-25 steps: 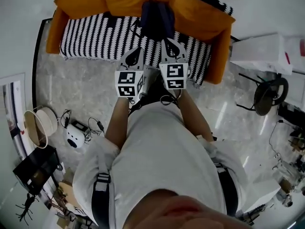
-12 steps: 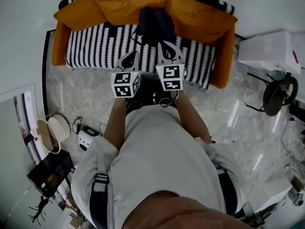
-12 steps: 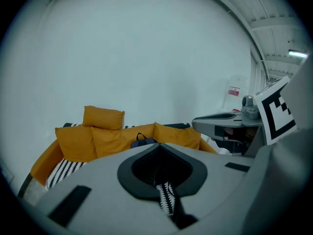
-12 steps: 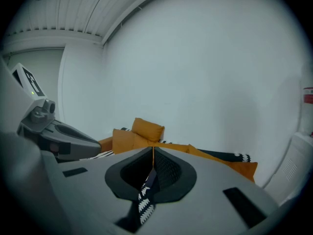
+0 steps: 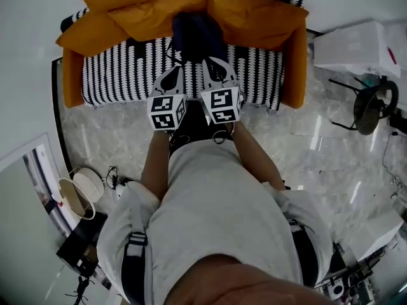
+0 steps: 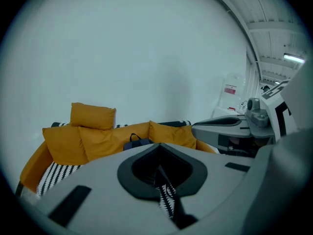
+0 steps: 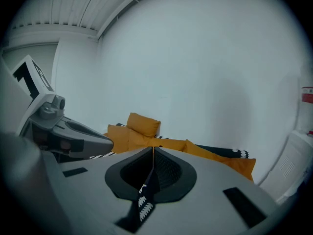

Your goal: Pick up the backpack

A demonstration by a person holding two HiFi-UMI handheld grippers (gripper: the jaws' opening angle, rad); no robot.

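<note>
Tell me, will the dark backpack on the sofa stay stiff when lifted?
Probably floppy: the backpack looks like soft fabric leaning on the orange cushions. Lifted by its top handle, it would likely sag and swing.

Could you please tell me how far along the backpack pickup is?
Nothing done yet: the backpack sits untouched on the sofa. In hand: the left tool and right tool, both shut and empty, are aimed at it. Left: open, grip it and lift.

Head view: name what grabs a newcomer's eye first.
The orange sofa at top, its seat under a black-and-white patterned cover. A dark backpack sits against its back cushions at the middle, and just short of it the left tool and right tool, both shut, point toward it.
</note>
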